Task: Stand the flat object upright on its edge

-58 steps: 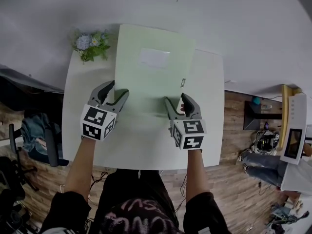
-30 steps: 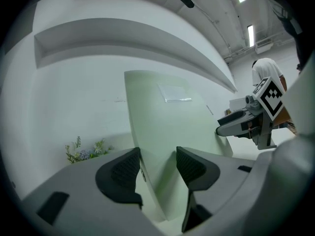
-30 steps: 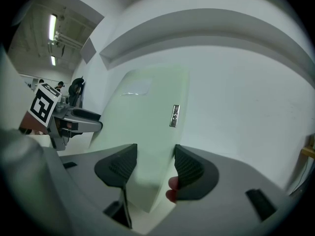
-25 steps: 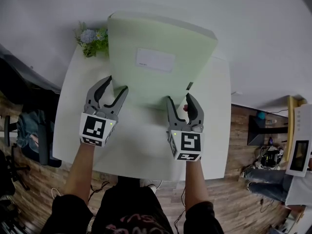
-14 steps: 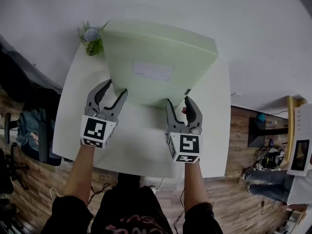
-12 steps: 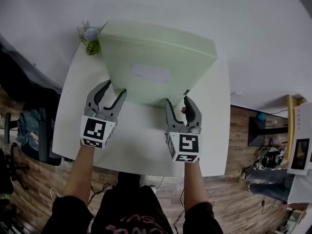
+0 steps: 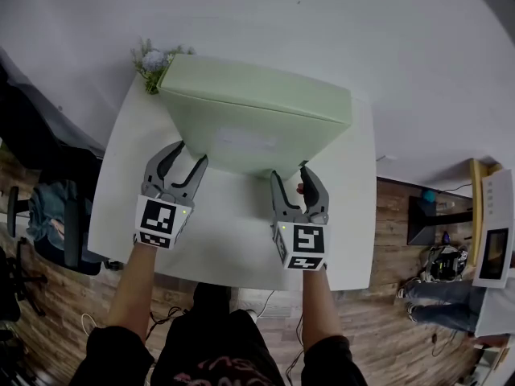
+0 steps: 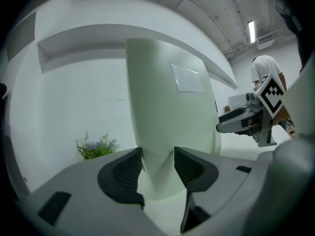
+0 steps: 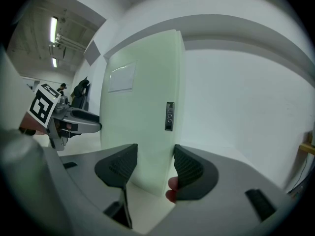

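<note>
Shows a pale green flat panel tipped almost upright at the centre of the head view, with its lower edge resting on a white table. Places the left gripper at centre left, jaws having just been closing and now pinching the panel's lower left corner. Places the right gripper just right of centre, likewise clamped on the lower right corner. Could go wrong by the bottom edge skidding across the smooth tabletop, or by toppling toward the white wall at the top if let go unevenly. Includes a small flower bunch at upper left, just beside the panel's top corner and likely in the path of a fall. Gives way to wooden floor and clutter along both sides.
</note>
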`<state>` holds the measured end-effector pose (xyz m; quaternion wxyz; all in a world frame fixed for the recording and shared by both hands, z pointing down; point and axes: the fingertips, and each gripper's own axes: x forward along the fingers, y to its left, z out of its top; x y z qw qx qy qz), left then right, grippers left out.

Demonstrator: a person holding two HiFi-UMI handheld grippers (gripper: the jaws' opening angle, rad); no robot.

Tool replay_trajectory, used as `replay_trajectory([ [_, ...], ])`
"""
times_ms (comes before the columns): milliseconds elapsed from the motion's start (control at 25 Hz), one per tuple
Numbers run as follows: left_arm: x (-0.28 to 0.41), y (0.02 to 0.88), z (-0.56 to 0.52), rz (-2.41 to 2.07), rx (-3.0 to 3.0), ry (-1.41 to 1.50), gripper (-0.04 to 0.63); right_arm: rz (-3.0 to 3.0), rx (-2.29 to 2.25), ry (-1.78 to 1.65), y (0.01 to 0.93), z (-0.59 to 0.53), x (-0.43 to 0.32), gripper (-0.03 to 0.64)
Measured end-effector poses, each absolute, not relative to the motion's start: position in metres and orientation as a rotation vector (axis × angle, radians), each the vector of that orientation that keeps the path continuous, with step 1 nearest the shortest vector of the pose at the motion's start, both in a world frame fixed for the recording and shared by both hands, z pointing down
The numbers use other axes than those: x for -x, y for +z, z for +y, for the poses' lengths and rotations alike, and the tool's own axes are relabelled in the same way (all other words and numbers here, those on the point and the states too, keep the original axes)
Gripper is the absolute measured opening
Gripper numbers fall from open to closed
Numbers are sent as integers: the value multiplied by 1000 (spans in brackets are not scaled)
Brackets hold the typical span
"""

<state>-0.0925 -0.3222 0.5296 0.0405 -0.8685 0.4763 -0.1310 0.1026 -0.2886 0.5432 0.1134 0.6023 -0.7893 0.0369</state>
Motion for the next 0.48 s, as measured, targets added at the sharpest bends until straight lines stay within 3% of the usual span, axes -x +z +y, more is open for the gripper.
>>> replay_trajectory([
  [480,102,527,-317,1501,2701,-438,221,-2300,-1800,186,536,-280,-107,252],
])
